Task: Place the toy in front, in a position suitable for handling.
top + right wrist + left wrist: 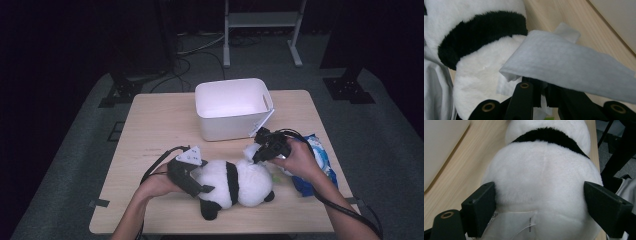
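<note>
A toy panda [235, 186] lies on its side on the wooden table [150, 125], in front of the white bin [234, 107]. The left gripper [197, 175] clamps the panda's white rump, one jaw pressed into the fur on each side, with the sewn-in label [524, 222] between them. The right gripper [261, 150] is at the panda's other end, jaws closed on a white wipe [574, 62] that drapes over the fur. A blue wipe packet [320, 165] lies just beside the panda, under the right hand [297, 160].
</note>
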### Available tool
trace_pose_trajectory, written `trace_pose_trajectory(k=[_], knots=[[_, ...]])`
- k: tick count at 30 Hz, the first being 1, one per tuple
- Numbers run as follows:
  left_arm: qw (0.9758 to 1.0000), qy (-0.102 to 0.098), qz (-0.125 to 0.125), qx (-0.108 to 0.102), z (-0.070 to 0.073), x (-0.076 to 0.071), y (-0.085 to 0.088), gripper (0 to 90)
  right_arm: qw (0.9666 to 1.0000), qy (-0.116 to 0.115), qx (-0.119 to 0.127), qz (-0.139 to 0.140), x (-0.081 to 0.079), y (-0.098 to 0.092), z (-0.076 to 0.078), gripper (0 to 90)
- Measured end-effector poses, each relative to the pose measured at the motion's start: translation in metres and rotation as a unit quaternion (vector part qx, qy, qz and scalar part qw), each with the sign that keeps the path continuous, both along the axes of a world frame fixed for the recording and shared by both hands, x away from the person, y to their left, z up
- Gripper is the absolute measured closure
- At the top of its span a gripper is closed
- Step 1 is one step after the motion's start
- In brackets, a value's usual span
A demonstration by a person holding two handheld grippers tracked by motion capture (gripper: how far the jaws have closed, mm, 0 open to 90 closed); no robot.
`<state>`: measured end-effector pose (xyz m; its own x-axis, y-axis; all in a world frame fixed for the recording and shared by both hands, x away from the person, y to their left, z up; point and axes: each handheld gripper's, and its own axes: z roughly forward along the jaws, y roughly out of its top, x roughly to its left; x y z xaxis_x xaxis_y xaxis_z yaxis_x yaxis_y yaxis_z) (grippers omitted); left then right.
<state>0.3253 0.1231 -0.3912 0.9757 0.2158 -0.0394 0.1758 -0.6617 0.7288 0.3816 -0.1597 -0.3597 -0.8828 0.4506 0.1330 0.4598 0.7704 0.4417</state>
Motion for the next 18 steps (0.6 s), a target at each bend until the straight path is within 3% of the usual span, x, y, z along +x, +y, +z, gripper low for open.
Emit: trace_pose_trajectory(k=[6,12,18], knots=[[1.0000,-0.002,-0.003,-0.001,0.000,0.000,0.000,13.6,0.9996,0.010,0.017,-0.021,0.001,-0.018,-0.005,84.6],[1.0000,-0.001,-0.002,-0.004,0.000,0.000,0.000,13.5,0.9987,0.024,0.010,-0.044,-0.005,-0.042,-0.017,84.5],[1.0000,-0.001,-0.003,-0.004,0.000,0.001,0.000,13.4,0.9985,0.028,0.007,-0.047,-0.018,-0.055,-0.022,84.5]])
